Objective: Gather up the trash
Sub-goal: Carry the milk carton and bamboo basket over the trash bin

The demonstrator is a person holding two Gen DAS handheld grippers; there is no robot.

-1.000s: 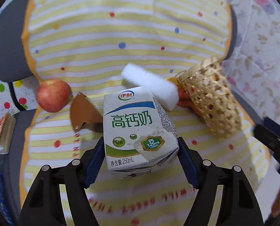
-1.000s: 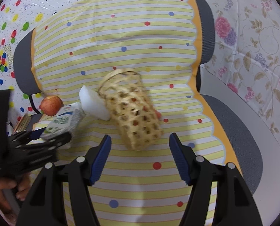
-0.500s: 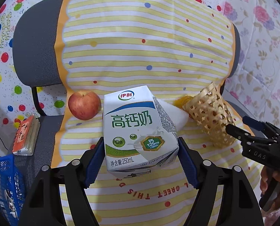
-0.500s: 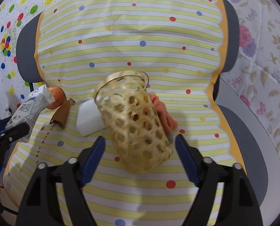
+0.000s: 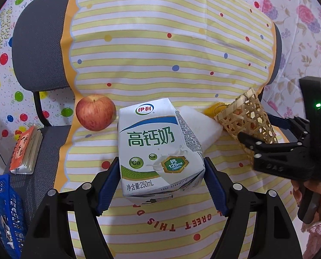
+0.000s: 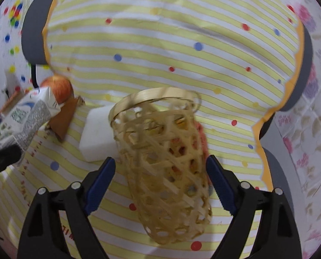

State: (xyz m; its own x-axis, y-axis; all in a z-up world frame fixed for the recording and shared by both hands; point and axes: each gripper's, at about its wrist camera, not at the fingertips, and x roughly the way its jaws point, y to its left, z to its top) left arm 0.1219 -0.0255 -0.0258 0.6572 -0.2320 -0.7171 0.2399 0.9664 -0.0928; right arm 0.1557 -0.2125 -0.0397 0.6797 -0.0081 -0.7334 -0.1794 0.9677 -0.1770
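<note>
My left gripper (image 5: pixel 161 171) is shut on a white milk carton (image 5: pixel 158 146) and holds it above the striped cloth; the carton also shows at the left of the right wrist view (image 6: pixel 22 118). A woven bamboo basket (image 6: pixel 162 164) lies on its side between the open fingers of my right gripper (image 6: pixel 160 181), mouth facing away; whether the pads touch it I cannot tell. The basket (image 5: pixel 246 123) and the right gripper (image 5: pixel 257 138) also show at the right of the left wrist view. A white foam block (image 6: pixel 97 133), a brown scrap (image 6: pixel 63 118) and something orange (image 6: pixel 200 136) lie by the basket.
A red apple (image 5: pixel 94 112) rests on the cloth at the left. A striped dotted cloth (image 5: pixel 160 43) covers a grey office chair (image 5: pixel 39 43). A small notebook (image 5: pixel 26 149) lies on the seat's left, and a blue crate (image 5: pixel 3 215) stands at the lower left.
My left gripper has lifted and pulled back with the carton. My right gripper has closed in on the basket, which now sits between its fingers.
</note>
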